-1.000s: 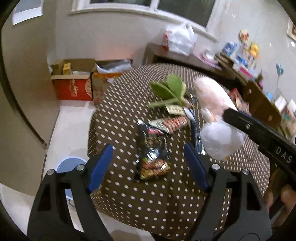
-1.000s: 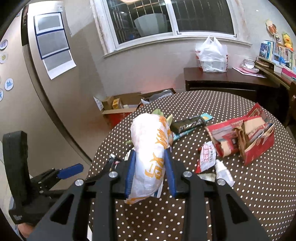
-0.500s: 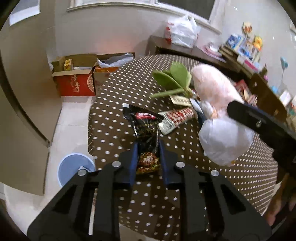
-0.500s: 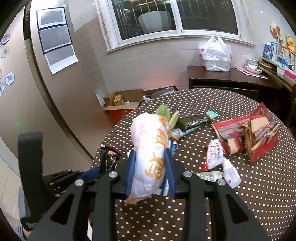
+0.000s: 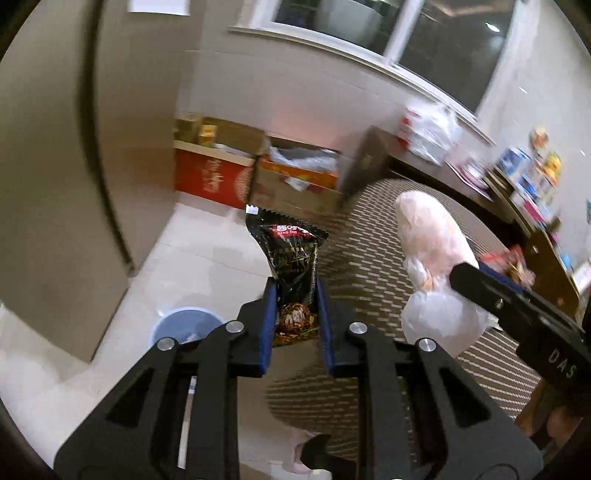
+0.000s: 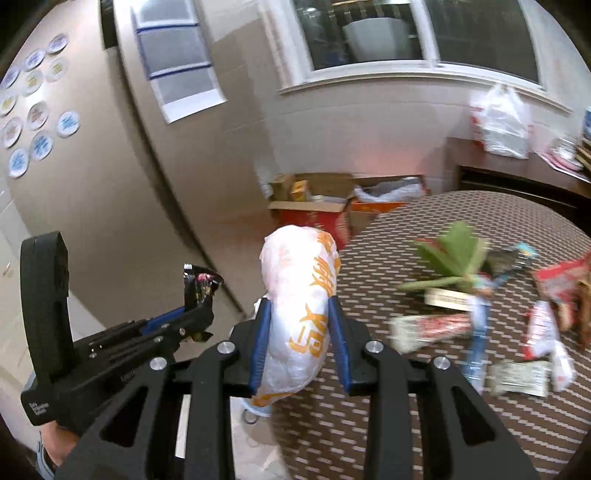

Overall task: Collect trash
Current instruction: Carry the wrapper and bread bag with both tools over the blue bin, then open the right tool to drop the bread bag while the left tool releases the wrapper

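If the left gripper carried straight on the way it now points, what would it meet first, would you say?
Probably bare floor. The left gripper, shut on the black snack wrapper, points down past the table edge at pale floor tiles; the red carton stands farther on. Depth is hard to judge.

The right gripper (image 6: 299,332) clamps a white plastic bag (image 6: 299,306) beside the dotted table (image 6: 406,424), jaws pressed on it

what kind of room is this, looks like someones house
Most likely a home dining area: a round table in a dotted cloth strewn with wrappers, a window, and open cardboard boxes on the tiled floor.
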